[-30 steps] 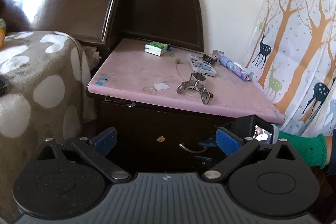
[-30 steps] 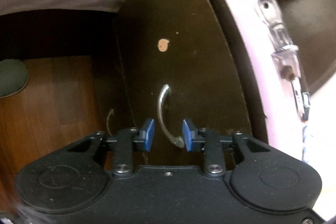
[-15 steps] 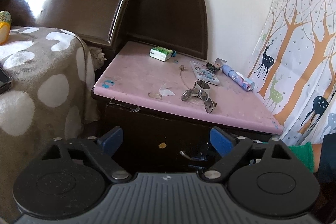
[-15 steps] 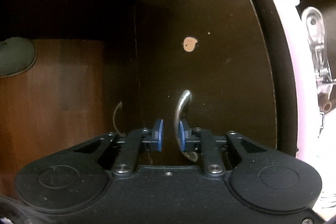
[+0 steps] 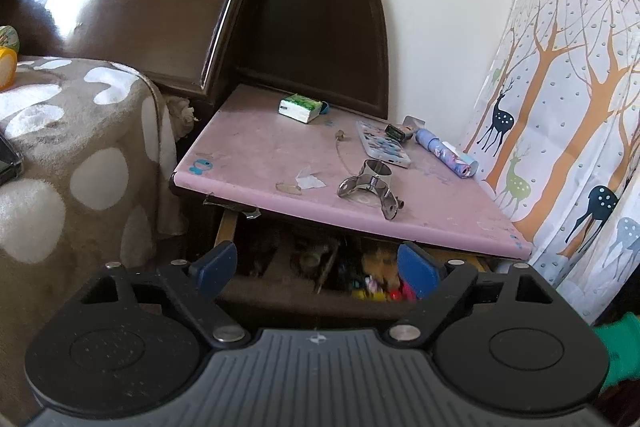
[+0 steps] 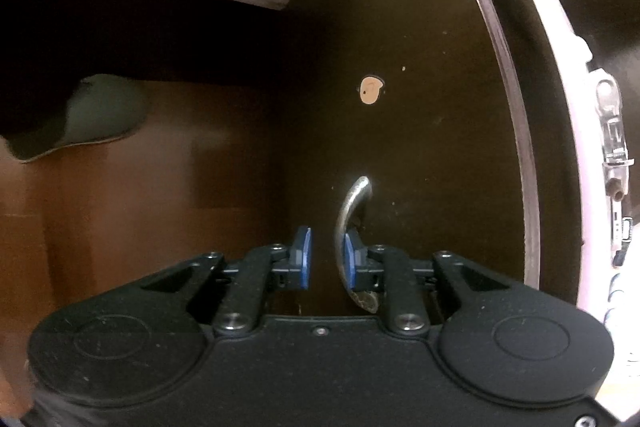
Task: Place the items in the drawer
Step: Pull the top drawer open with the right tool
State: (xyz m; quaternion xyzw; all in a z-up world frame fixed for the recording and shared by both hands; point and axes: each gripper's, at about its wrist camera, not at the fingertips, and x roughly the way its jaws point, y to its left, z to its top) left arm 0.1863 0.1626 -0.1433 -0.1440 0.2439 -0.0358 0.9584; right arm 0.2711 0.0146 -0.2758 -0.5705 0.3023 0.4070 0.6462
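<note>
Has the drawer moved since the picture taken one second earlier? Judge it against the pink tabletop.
Yes. The drawer has slid outward from under the pink tabletop, exposing its cluttered inside; earlier its front sat shut. The right gripper brackets its handle.

The left wrist view looks from behind the left gripper point(image 5: 316, 267), set back and slightly above, toward the nightstand point(image 5: 360, 215) and its open drawer point(image 5: 304, 291). The right wrist view sits very close to the drawer front point(image 6: 400, 147), rolled sideways, with the handle point(image 6: 348, 227) between the right gripper point(image 6: 326, 259) fingers. Both views share the metal clamp point(image 5: 370, 187) on the nightstand.
</note>
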